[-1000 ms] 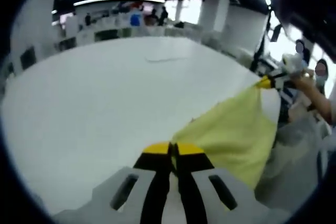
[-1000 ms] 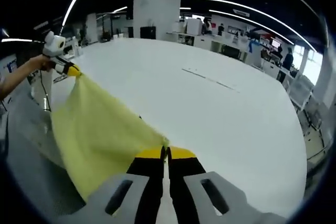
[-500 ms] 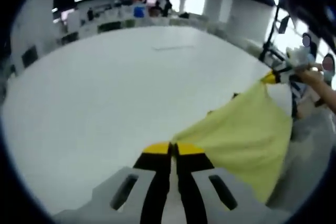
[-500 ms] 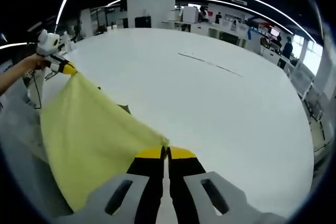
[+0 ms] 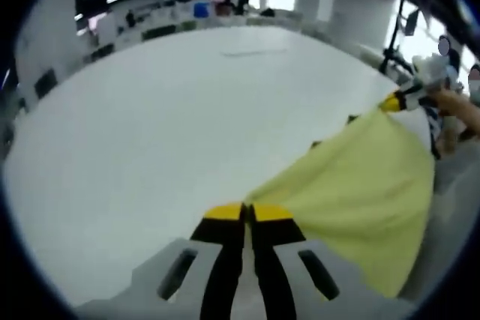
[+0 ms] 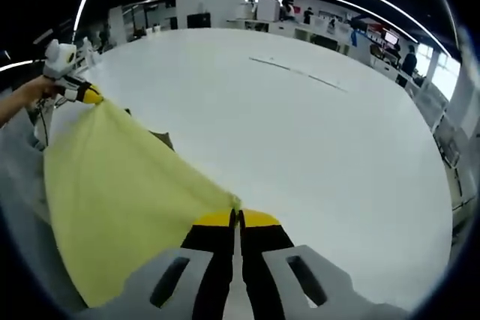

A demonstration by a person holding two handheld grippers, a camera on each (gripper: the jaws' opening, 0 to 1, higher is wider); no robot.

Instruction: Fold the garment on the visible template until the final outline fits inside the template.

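Pale yellow thin fabric garment (image 5: 352,200) hangs stretched in the air between the two grippers, above and at the near edge of the broad white table (image 5: 165,125). It is not laid flat.

Left gripper (image 5: 247,213): yellow-tipped jaws pressed together, pinching one corner of the cloth. Right gripper (image 6: 236,219): jaws likewise closed on the opposite corner.

Step in hand, by judgement: spreading the garment, holding it taut by its top edge ahead of laying it down. No fold made yet. Next move would call for carrying the cloth forward over the table, lowering it without slackening either grip, and setting it square on the template.

Differences between views: the left gripper view shows the right gripper at the far end of the cloth, by a person's hand, and a faint thin line (image 5: 251,53) far across the table. The right gripper view shows the left gripper's yellow tip at the far corner, a dark patch (image 6: 159,140) just beyond the cloth's edge, and a longer thin line (image 6: 296,73) on the table, possibly the template's edge; cannot tell.
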